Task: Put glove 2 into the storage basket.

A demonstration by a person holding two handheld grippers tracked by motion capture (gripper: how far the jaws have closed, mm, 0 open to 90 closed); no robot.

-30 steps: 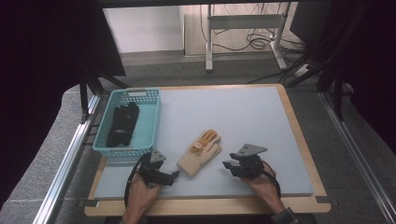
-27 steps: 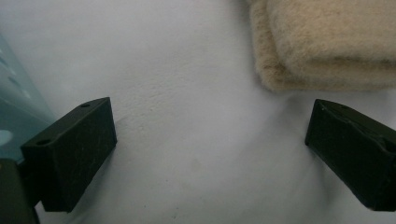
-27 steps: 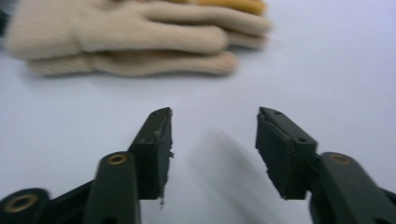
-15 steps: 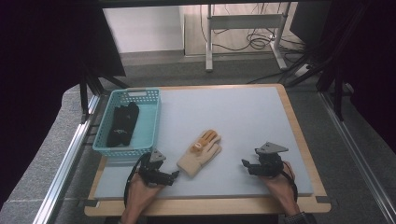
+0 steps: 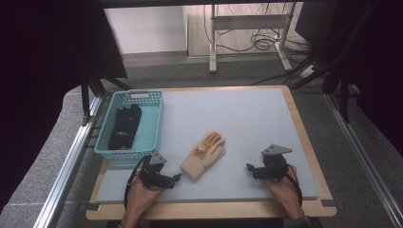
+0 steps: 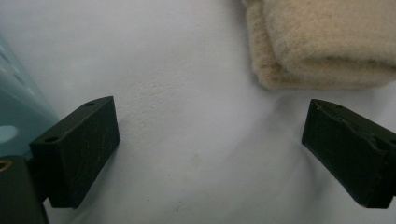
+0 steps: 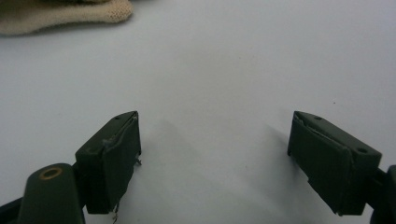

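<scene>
A cream knitted glove (image 5: 204, 154) with orange fingertips lies flat on the grey mat (image 5: 237, 114), near its front. My left gripper (image 5: 175, 178) rests on the mat just left of the glove's cuff. It is open, and its own view has the cuff (image 6: 322, 42) beyond the empty jaws of the left gripper (image 6: 210, 149). My right gripper (image 5: 249, 168) sits apart to the glove's right, open and pointing toward it. Its view has the right gripper (image 7: 215, 154) with bare mat between the jaws and the glove (image 7: 60, 14) far off at the top left.
A teal basket (image 5: 154, 118) stands at the mat's left edge with a dark glove-like item (image 5: 124, 126) inside; its wall (image 6: 14, 107) is close beside my left jaw. The mat lies on a wooden board (image 5: 304, 133). Metal rails run along both sides.
My right gripper has slid to the right, away from the glove, and then held still. The left gripper and the glove have not moved.
</scene>
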